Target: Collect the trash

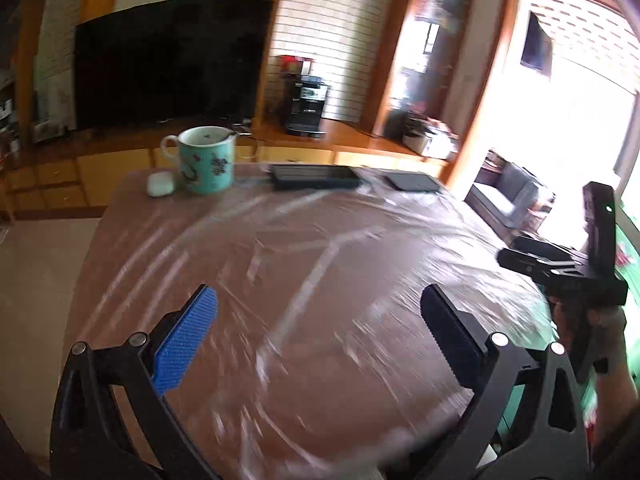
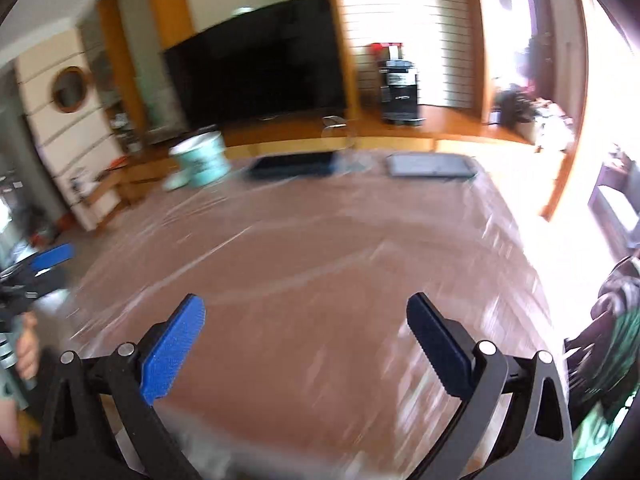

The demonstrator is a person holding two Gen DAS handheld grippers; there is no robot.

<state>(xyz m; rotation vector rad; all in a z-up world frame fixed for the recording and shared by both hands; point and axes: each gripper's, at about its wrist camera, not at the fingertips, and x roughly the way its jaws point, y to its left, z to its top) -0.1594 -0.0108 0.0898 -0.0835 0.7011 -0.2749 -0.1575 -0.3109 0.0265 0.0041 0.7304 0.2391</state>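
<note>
Gaping wide and empty, both tongs (image 1: 320, 340) (image 2: 306, 344) hover above the plastic-covered table (image 1: 320, 240)

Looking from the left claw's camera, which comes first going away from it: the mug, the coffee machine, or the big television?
1. Mug, at the table's far left edge.
2. Coffee machine, on the wooden counter beyond the table, right of centre.
3. Television, back left; similar depth, too close to call.

One mug (image 1: 206, 160), one white earbud case (image 1: 160, 184), two dark flat devices (image 1: 316, 177) (image 1: 414, 181), one television (image 1: 168, 60), one coffee machine (image 1: 306, 106)
</note>
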